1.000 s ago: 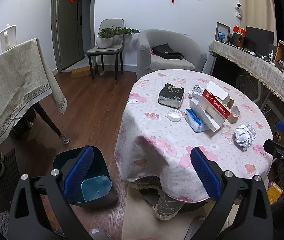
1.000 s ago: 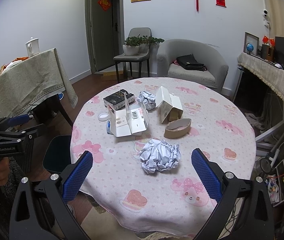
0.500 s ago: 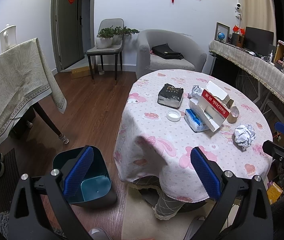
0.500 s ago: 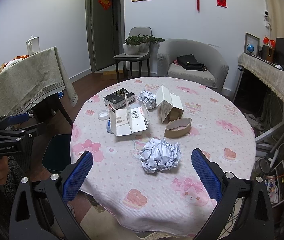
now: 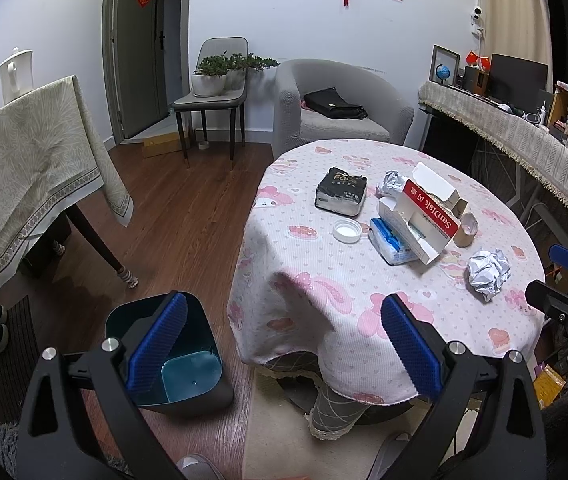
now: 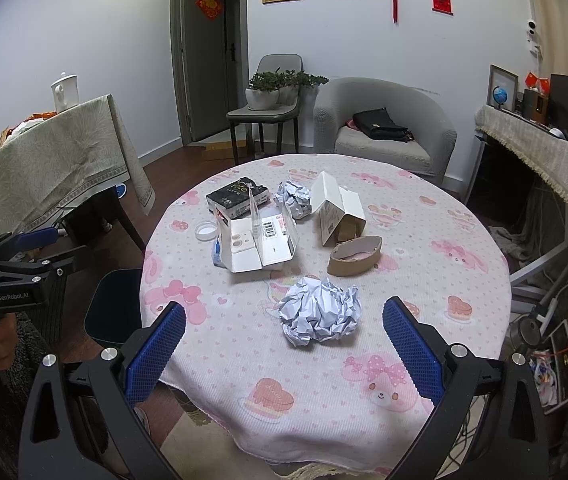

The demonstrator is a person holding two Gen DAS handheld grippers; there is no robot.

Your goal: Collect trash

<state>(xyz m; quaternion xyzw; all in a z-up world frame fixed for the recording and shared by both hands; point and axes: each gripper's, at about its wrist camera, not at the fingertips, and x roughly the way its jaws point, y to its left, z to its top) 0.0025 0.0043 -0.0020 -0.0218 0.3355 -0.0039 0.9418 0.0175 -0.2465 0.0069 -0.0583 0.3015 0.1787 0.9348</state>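
Observation:
A crumpled paper ball (image 6: 319,315) lies near the round table's front edge, just ahead of my open right gripper (image 6: 284,340); the same crumpled paper ball (image 5: 488,274) shows in the left wrist view. Behind it lie a squashed cardboard tube (image 6: 355,255), an opened white box (image 6: 260,244), a second white box (image 6: 338,208), another paper wad (image 6: 294,199), a white lid (image 6: 206,231) and a black tissue pack (image 6: 237,197). A dark teal bin (image 5: 172,354) stands on the floor left of the table, under my open left gripper (image 5: 282,344).
The round table (image 6: 424,264) wears a pink-patterned cloth. A cloth-covered side table (image 5: 24,168) stands at the left, a grey armchair (image 5: 340,112) and a chair with plants (image 5: 214,92) behind, and a cluttered shelf (image 5: 524,148) at the right. Cables and boxes (image 6: 556,352) lie on the floor at the right.
Both views have shifted very slightly. Both grippers remain open and empty, and nothing on the table has moved.

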